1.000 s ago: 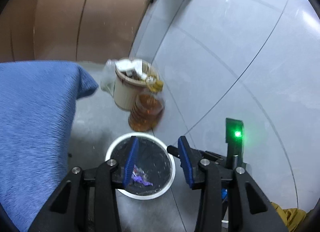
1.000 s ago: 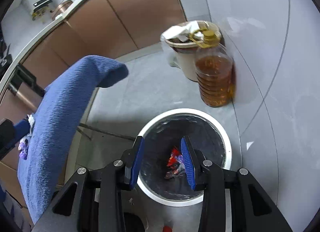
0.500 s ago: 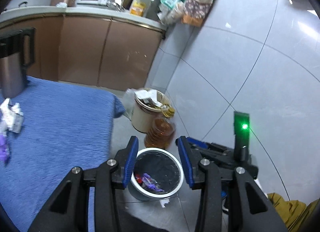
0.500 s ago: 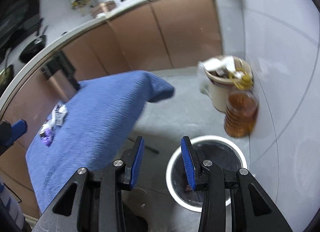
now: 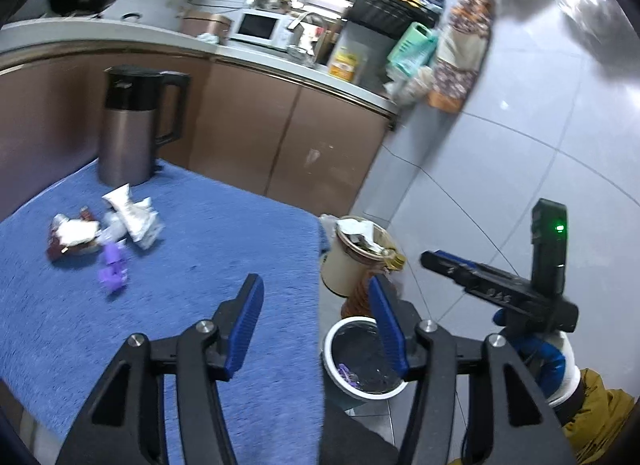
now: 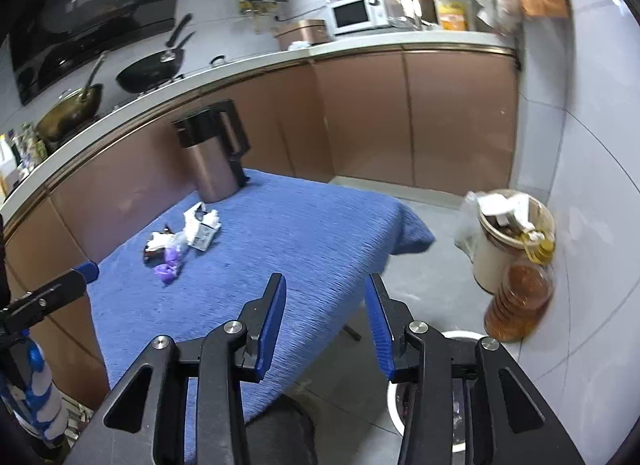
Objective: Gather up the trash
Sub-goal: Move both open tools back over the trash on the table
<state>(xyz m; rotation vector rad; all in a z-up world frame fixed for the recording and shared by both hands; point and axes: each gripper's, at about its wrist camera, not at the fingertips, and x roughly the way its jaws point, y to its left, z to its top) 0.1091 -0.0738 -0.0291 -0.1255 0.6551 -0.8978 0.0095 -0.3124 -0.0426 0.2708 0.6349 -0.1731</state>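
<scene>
A pile of trash wrappers (image 5: 102, 231), white, dark red and purple, lies on the blue-covered table (image 5: 224, 249), near a dark kettle. It also shows in the right wrist view (image 6: 180, 243). A white-rimmed trash bin (image 5: 362, 361) with wrappers inside stands on the floor right of the table; its rim shows in the right wrist view (image 6: 394, 405). My left gripper (image 5: 316, 323) is open and empty above the table's right edge. My right gripper (image 6: 326, 323) is open and empty above the table's near corner; its body shows in the left wrist view (image 5: 500, 289).
A kettle (image 5: 130, 129) stands at the table's back. A cream bucket full of rubbish (image 6: 506, 237) and an oil bottle (image 6: 520, 301) stand by the tiled wall beyond the bin. Brown kitchen cabinets (image 6: 400, 113) run behind the table.
Both grippers have lifted away from over the bin and swung left towards the table. The trash pile and kettle have come into view. Both stay open and empty.
</scene>
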